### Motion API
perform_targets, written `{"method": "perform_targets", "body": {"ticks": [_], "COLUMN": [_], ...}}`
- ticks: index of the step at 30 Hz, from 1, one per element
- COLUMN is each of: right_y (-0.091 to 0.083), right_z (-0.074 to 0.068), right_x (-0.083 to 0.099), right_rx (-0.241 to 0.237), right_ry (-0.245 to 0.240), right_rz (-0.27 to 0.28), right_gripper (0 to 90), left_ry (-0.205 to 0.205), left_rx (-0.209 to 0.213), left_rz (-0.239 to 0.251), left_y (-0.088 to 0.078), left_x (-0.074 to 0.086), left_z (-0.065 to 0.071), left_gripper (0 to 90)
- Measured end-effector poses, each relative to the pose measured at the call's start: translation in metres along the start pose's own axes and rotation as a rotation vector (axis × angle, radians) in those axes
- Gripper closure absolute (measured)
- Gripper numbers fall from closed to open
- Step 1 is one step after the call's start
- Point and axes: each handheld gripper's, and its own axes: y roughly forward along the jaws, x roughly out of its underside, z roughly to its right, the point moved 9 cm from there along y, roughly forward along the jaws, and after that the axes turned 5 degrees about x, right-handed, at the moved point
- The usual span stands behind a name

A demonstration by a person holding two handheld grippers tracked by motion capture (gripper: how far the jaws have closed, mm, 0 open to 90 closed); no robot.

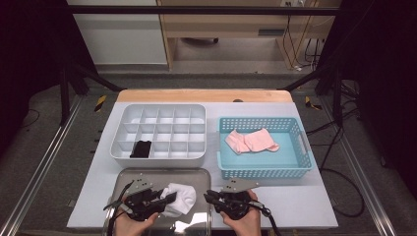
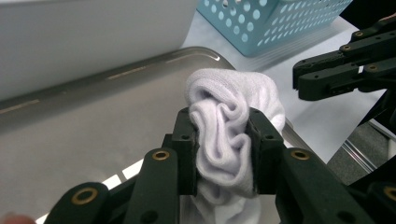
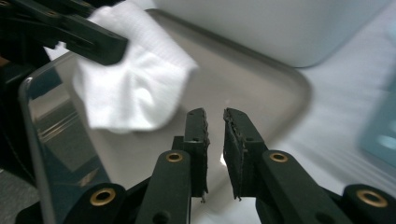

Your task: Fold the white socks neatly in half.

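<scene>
I am pinching the bunched white sock (image 2: 227,135) in my left hand-held gripper (image 2: 224,144), holding it just above the steel tray (image 1: 147,175); my right hand-held gripper (image 3: 215,140) is hovering empty beside the tray's right edge, its jaws barely parted. I am gripping loose folds rather than the sock's bulk; on the way to the divided organiser (image 1: 162,129) beyond the tray, the folds could slip free; a trailing end might snag a divider.

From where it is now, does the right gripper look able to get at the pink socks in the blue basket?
Probably yes. The right gripper holds nothing, its jaws slightly apart, and sits just in front of the blue basket. The basket is open-topped, and the pink socks lie uncovered inside, so only its near wall must be cleared.
</scene>
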Motion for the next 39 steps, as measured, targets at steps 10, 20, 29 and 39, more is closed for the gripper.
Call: {"method": "perform_targets", "body": {"ticks": [10,20,29,39], "right_y": [-0.034,-0.052,-0.057,-0.064], "right_z": [0.045,0.070,0.080,0.090], "right_x": [0.017,0.027,0.034,0.035], "right_rx": [0.134,0.236,0.287,0.315], "right_ry": [0.048,0.082,0.083,0.096], "right_rz": [0.019,0.021,0.017,0.030], "right_gripper": [73.5,65.0,58.4,55.3], "left_ry": [0.060,0.049,0.039,0.054], "left_rx": [-0.040,-0.088,-0.113,-0.135], "left_rz": [0.014,0.041,0.068,0.087], "left_y": [-0.007,-0.022,-0.033,-0.039], "left_x": [-0.016,-0.032,-0.049,-0.066], "left_z": [-0.003,-0.021,-0.032,-0.040], "left_gripper": [67.6,67.6,67.6,67.6]}}
